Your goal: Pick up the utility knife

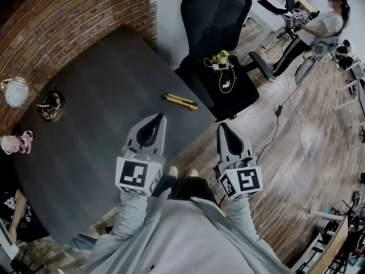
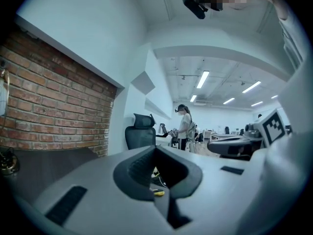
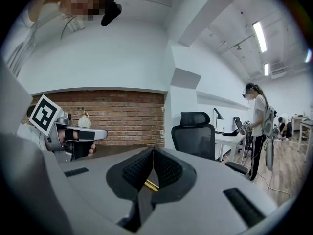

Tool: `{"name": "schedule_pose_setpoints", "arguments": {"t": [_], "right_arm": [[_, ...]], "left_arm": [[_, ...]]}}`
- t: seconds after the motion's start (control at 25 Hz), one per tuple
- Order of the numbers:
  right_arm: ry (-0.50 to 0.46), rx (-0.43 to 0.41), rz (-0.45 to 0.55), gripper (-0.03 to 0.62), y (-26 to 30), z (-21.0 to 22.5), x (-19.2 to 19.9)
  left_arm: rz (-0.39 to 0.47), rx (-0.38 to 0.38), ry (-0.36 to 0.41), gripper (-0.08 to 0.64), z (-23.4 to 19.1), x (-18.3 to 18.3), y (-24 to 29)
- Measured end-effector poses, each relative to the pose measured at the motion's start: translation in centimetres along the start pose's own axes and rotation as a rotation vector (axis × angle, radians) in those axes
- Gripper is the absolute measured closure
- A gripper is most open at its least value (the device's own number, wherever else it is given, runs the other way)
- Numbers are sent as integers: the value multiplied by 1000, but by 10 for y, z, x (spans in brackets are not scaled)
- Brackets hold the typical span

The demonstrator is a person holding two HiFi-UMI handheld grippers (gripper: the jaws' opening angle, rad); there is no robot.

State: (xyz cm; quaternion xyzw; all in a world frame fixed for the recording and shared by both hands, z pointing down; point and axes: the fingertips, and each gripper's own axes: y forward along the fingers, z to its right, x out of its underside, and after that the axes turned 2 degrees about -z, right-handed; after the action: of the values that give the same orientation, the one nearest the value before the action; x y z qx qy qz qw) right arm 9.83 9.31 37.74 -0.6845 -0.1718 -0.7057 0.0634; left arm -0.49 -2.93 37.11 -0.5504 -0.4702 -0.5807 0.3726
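The utility knife (image 1: pixel 179 100), yellow and black, lies flat near the far right edge of the dark table (image 1: pixel 85 136). My left gripper (image 1: pixel 161 116) hovers over the table just short of the knife, its fingers pressed together and empty. My right gripper (image 1: pixel 220 125) is past the table's edge, over the wooden floor, to the right of the knife; it is shut with nothing in it. In the left gripper view a yellow bit of the knife (image 2: pixel 157 192) shows below the closed jaws. In the right gripper view the knife (image 3: pixel 149 185) shows through the notch under the closed jaws.
A black office chair (image 1: pixel 217 16) and a low black stand (image 1: pixel 245 93) with cables are beyond the table's corner. A brass object (image 1: pixel 51 104), a white ball (image 1: pixel 16 92) and a pink item (image 1: pixel 17 142) sit at the table's left. A person (image 1: pixel 319 27) stands at the back right.
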Motion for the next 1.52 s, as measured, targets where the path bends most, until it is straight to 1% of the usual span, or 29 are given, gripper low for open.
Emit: {"name": "schedule_pose_setpoints", "arguments": {"t": [0.12,0.28,0.52,0.84,1.12,1.32,1.52], "right_arm": [[3,-8,-21,574,12,0,6],[-6,-46,-33,574,34,4,8],[-21,-141,-18,573,85,10,-1],[-34,-295,-2,574,154,31,-20],[-58,-459,3,574,208,47,-37],[-79,-558,4,574,231,49,-42],[-83,-612,0,573,244,40,-43]], "left_arm": [[-15,-11,-10,541,-8,7,5],[-21,-44,-22,540,-19,10,16],[-10,-124,-18,540,-47,3,39],[6,-269,-15,541,-78,-17,82],[2,-425,-28,541,-96,-28,109],[-2,-526,-37,541,-104,-29,113],[-9,-595,-47,540,-114,-28,100]]}}
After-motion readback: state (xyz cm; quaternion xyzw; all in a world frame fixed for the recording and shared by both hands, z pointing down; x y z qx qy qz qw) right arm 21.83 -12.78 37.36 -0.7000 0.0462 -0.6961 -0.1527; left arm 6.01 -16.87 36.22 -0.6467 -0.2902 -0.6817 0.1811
